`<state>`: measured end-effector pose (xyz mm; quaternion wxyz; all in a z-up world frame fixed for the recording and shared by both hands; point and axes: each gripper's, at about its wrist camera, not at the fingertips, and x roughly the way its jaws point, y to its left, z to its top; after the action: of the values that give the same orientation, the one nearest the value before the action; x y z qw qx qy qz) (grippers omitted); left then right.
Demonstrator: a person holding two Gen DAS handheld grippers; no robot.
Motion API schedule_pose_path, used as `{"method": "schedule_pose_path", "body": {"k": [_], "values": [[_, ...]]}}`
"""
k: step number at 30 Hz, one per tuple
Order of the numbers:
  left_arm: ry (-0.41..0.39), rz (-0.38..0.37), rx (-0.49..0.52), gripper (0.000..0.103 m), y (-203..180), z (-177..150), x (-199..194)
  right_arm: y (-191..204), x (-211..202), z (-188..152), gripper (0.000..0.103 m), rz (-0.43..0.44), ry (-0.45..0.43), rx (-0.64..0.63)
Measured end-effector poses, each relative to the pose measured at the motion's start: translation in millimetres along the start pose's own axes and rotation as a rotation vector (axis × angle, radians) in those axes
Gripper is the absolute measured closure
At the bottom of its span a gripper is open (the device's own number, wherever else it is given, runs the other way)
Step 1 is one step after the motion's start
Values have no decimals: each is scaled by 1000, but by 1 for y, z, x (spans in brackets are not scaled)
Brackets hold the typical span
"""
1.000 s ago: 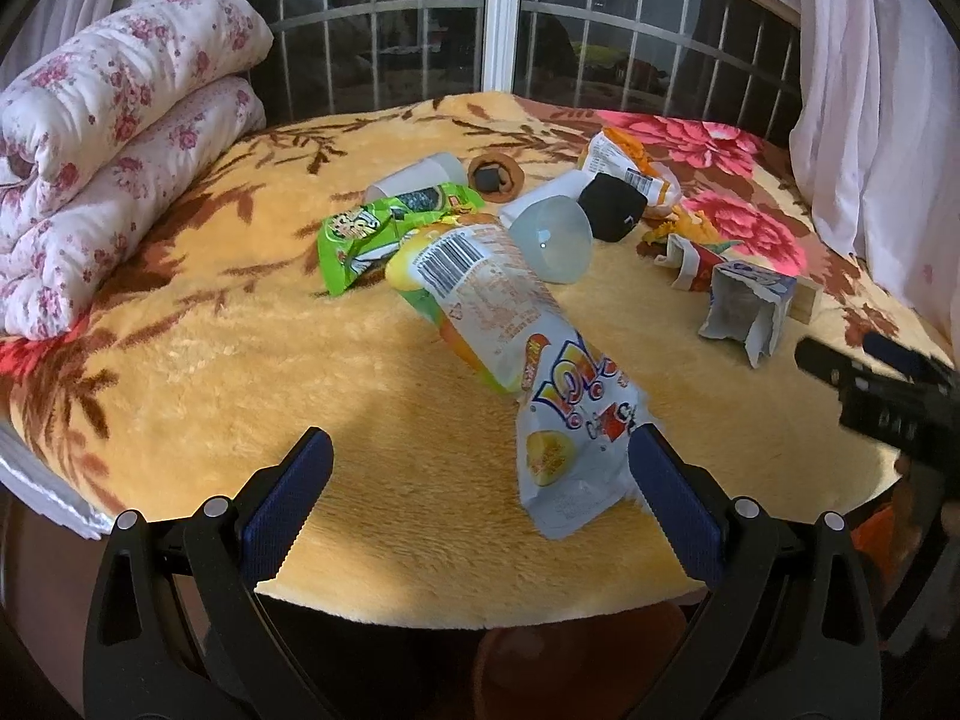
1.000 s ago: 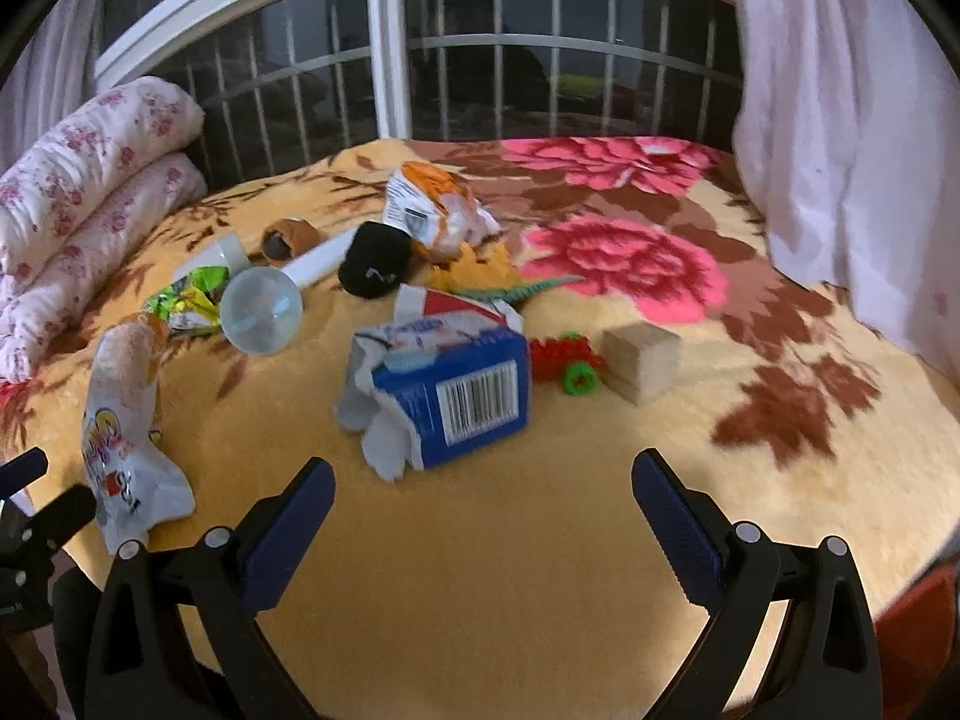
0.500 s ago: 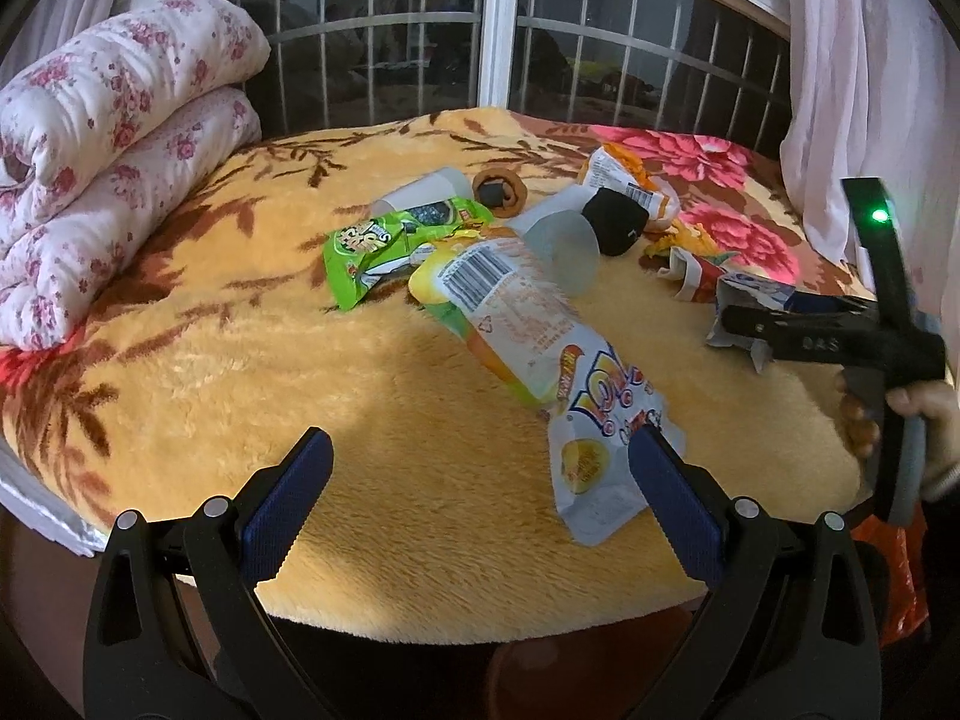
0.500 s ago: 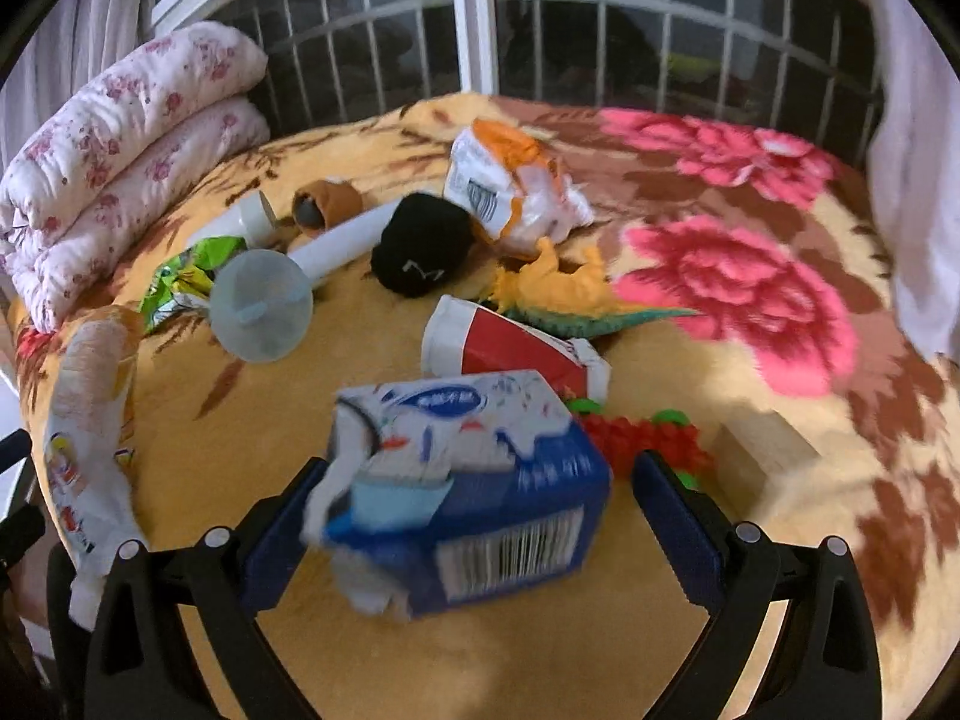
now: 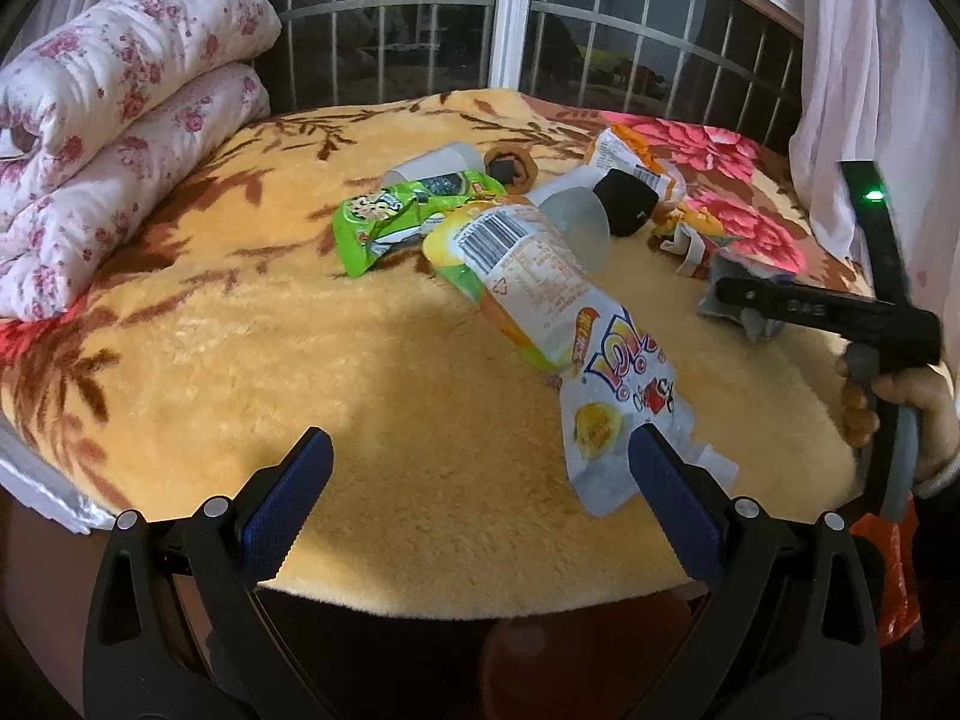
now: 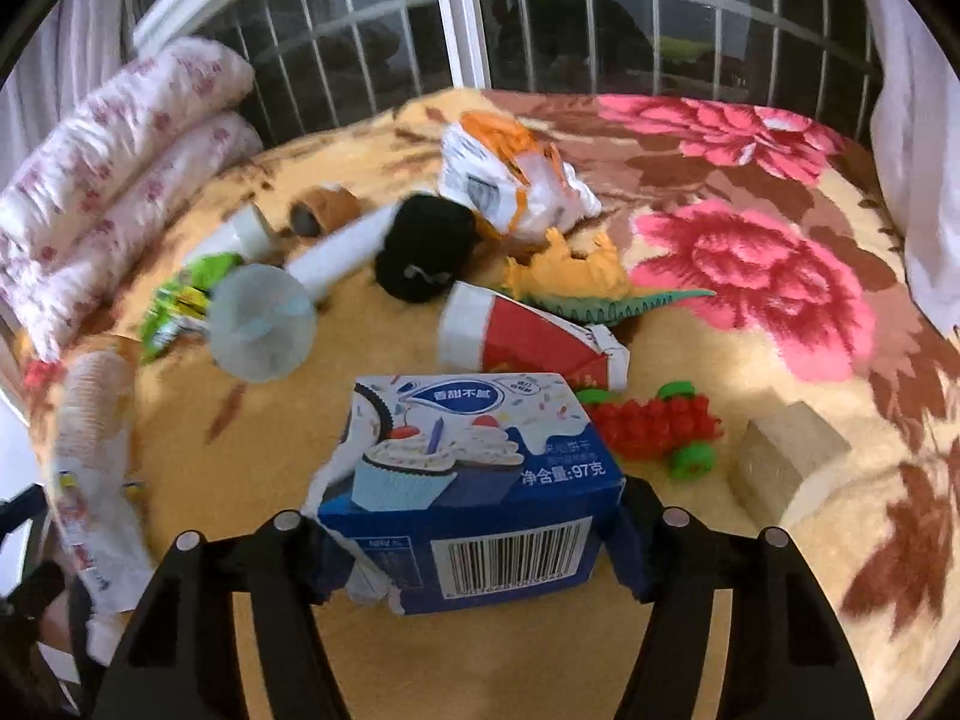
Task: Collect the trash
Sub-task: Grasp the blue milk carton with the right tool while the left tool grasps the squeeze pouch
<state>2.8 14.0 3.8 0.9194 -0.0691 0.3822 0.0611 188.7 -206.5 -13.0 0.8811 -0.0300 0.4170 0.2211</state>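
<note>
right gripper (image 6: 474, 525) is closing around the blue biscuit box (image 6: 468, 480) — seemingly touching; left gripper (image 5: 480, 480) is hanging released; wrappers are still littering the bed (image 5: 240, 372).

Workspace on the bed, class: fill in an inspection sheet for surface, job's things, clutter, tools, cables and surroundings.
Surface: plush floral blanket, orange and pink.
Job's things: torn blue biscuit box; long snack bag; green wrapper; red-and-white carton; crumpled orange-white bag.
Clutter: toy dinosaur, red toy, wooden block, black item.
Tools: right tool closing, box between its pads; left tool open, empty.
Cables: nothing seen.
Surroundings: barred window, curtain, rolled quilt.
</note>
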Motion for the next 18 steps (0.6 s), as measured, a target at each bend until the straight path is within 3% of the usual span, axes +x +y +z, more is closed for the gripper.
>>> {"method": "schedule_pose_path", "body": {"k": [3,8,14,18], "values": [[3,4,-9,7,-2,0,-3,8,-31,-17,38,17,-71,26],[11,-16,-32,7,-16,12,1,16,-79,-52,38,-26,-180,43],[63,-32,-167,7,-24,42,32,5,-102,-76,38,-24,-181,97],[109,8,-233,7,-23,49,57,-2,-103,-86,38,-32,-164,104]]}}
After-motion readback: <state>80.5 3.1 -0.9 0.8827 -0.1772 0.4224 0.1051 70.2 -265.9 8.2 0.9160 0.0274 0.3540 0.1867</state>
